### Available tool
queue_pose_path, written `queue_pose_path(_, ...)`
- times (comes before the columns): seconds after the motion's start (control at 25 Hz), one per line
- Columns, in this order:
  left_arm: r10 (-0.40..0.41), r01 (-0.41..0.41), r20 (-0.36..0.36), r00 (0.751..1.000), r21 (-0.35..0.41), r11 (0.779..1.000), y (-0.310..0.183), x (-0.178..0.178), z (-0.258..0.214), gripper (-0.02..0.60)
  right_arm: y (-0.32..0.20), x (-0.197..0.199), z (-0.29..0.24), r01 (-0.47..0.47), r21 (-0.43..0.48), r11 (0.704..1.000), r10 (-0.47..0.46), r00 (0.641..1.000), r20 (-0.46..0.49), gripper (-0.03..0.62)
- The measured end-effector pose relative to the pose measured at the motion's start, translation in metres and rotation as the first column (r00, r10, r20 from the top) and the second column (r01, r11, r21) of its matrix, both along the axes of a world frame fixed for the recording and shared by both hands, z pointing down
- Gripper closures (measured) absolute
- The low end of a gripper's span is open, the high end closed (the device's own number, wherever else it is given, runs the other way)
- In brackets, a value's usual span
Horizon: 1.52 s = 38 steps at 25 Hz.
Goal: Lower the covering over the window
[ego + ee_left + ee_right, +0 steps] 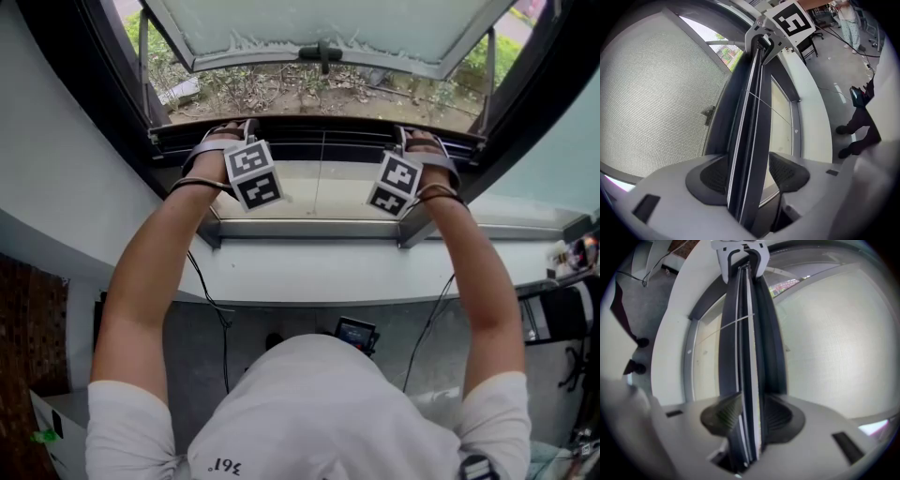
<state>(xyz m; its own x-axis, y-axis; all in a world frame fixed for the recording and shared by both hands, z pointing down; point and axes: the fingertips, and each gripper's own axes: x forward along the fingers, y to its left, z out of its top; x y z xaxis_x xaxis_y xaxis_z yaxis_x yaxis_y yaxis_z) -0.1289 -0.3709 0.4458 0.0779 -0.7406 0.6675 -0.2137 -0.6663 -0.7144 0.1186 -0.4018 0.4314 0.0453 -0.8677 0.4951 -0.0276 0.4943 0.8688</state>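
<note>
Left gripper [228, 134] and right gripper [419, 141] raised side by side, each with jaws clenched on the covering's dark bar [323, 142], bar level across the window opening, open sash [319, 33] beyond, white sill [319, 272] below.

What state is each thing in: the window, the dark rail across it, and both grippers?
window sash: open, swung outward.
dark rail: level, gripped near both ends.
left gripper: shut on the dark rail.
right gripper: shut on the dark rail.
</note>
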Motion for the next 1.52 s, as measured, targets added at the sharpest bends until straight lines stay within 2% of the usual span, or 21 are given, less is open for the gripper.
queue_pose_path(0.92,-0.018,0.019,0.011,1.0,-0.085,0.996,0.004,0.001,0.036,0.301,0.001,0.001,0.034,-0.006,-0.05,0.999,0.005,1.0,-0.014,0.45)
queue_pose_path(1.52,-0.015,0.017,0.02,1.0,-0.084,0.996,0.002,0.0,0.041,0.299,0.0,0.0,0.038,-0.01,-0.048,0.999,0.009,1.0,-0.01,0.45)
